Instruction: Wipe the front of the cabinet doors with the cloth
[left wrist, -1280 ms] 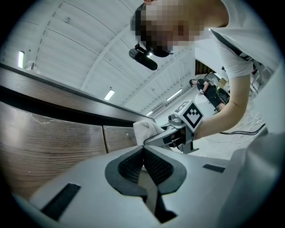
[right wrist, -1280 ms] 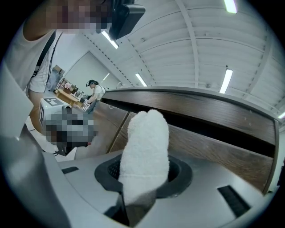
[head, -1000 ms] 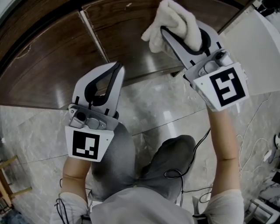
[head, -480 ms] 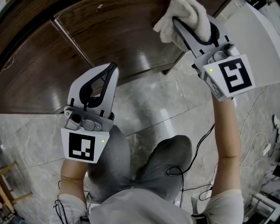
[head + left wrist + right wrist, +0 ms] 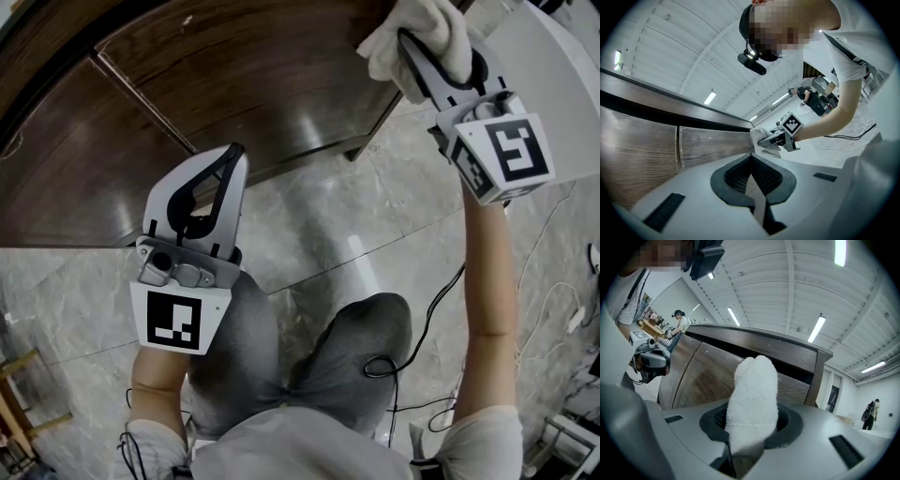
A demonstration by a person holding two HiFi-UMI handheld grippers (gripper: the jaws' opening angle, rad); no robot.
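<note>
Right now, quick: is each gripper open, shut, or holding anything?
Left gripper: shut, nothing between its jaws.
Right gripper: shut on the white cloth.

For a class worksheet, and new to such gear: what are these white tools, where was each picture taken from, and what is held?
A person holds a two-jaw gripper in each hand. The head view looks down from a camera on the person's head at a marble floor and dark wooden cabinet doors. The other two pictures come from cameras riding on each gripper. The left gripper is shut and empty. The right gripper is shut on a white cloth, raised at the right-hand door. The marked cubes belong to the grippers.
</note>
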